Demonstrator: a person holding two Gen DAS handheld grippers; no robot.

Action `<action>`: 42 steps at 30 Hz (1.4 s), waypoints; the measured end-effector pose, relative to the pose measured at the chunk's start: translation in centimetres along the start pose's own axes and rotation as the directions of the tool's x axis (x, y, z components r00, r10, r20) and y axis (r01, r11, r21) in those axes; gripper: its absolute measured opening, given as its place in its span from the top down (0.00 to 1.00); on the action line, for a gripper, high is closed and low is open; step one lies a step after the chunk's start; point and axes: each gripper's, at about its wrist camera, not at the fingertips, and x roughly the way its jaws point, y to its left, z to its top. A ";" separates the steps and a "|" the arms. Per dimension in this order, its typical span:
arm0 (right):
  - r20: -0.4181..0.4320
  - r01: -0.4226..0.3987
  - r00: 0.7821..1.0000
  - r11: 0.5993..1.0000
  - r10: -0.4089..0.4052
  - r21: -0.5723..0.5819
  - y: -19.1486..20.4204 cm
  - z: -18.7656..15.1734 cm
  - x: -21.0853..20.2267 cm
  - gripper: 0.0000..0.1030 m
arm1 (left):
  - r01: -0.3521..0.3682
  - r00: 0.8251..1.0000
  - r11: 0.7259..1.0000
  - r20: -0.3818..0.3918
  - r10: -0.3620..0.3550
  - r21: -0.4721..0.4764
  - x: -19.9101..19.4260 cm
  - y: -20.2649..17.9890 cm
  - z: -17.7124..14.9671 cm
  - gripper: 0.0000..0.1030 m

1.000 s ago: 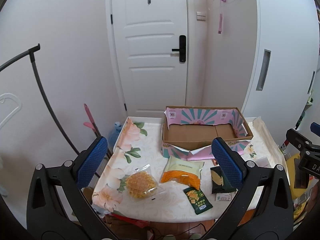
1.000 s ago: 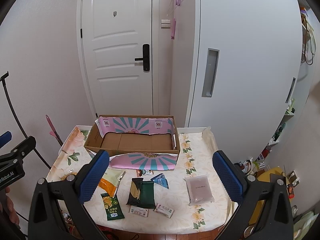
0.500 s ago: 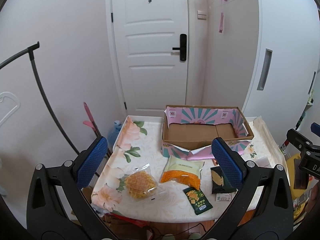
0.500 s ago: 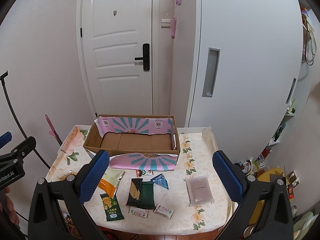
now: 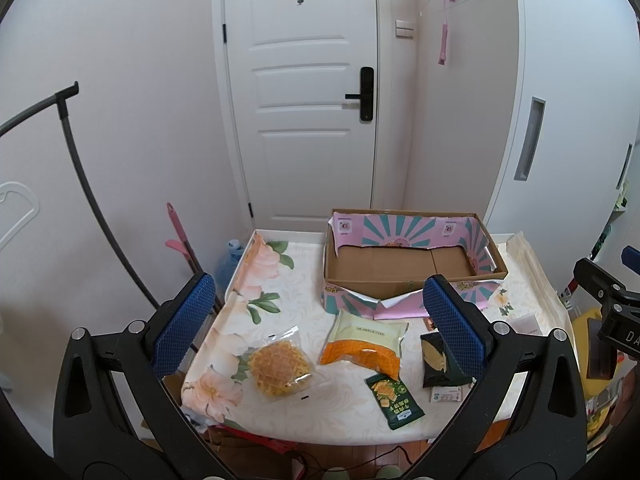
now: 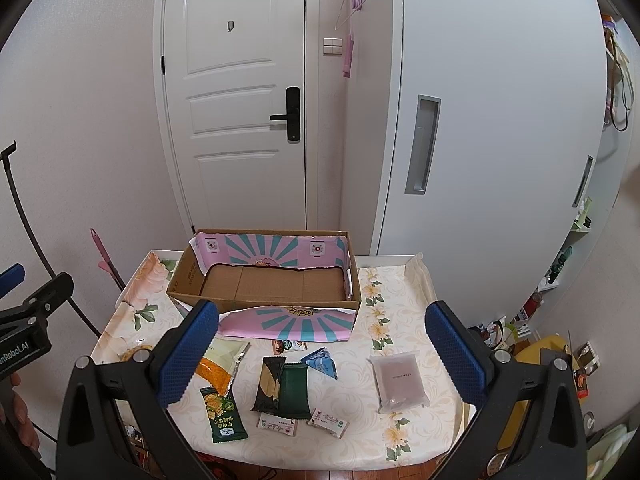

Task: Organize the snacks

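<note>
Jaws of both grippers wide open, empty

From where I sit, little can be read. In the right wrist view the left claw point(image 6: 8, 280) carries white lettering on its black body, cut off at the frame edge: "nRobot.AI". In the left wrist view the right claw point(image 5: 630, 256) shows white letters "DA", also cut off. The green snack packet point(image 6: 222, 412) on the counter point(image 6: 400, 300) bears white Chinese characters, upside down and too small for me to read. The cardboard box point(image 6: 192, 276) has small square code-like labels on its pink lining, not legible. Print on the other packets is too small to tell.
</note>
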 end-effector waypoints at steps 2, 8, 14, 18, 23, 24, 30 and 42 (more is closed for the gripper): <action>0.000 0.000 1.000 1.000 0.000 0.000 0.0 0.0 0.0 0.00 | 0.000 1.000 1.000 0.000 0.000 -0.001 0.0 0.0 0.0 0.00; 0.000 0.001 1.000 1.000 -0.001 -0.001 0.0 0.0 0.0 0.00 | -0.002 1.000 1.000 -0.001 0.002 -0.003 0.0 0.0 -0.1 0.00; -0.010 -0.014 1.000 1.000 0.014 -0.008 0.3 0.1 0.5 0.00 | -0.025 1.000 0.999 -0.011 0.025 -0.020 -0.2 0.2 -0.3 0.00; -0.011 -0.039 0.999 0.999 0.039 -0.020 0.1 0.3 0.8 0.00 | -0.053 0.998 0.997 -0.039 0.051 -0.053 0.1 1.1 -0.6 0.00; -0.030 -0.110 0.994 0.993 0.109 -0.045 -0.2 -0.2 2.1 0.00 | -0.101 0.989 0.991 -0.120 0.090 -0.090 1.2 1.8 -2.6 0.00; -0.038 -0.125 0.992 0.991 0.123 -0.053 -0.2 -0.4 2.5 0.00 | -0.116 0.983 0.988 -0.152 0.100 -0.106 1.6 1.8 -3.4 0.00; -0.113 -0.227 0.970 0.969 0.215 -0.100 0.0 -1.5 5.6 0.00 | -0.150 0.957 0.968 -0.275 0.091 -0.203 4.0 3.1 -5.9 0.00; -0.249 -0.425 0.898 0.863 0.363 -0.273 4.1 -5.3 13.3 0.00 | -0.196 0.881 0.932 -0.472 0.031 -0.306 14.3 5.5 -10.8 0.00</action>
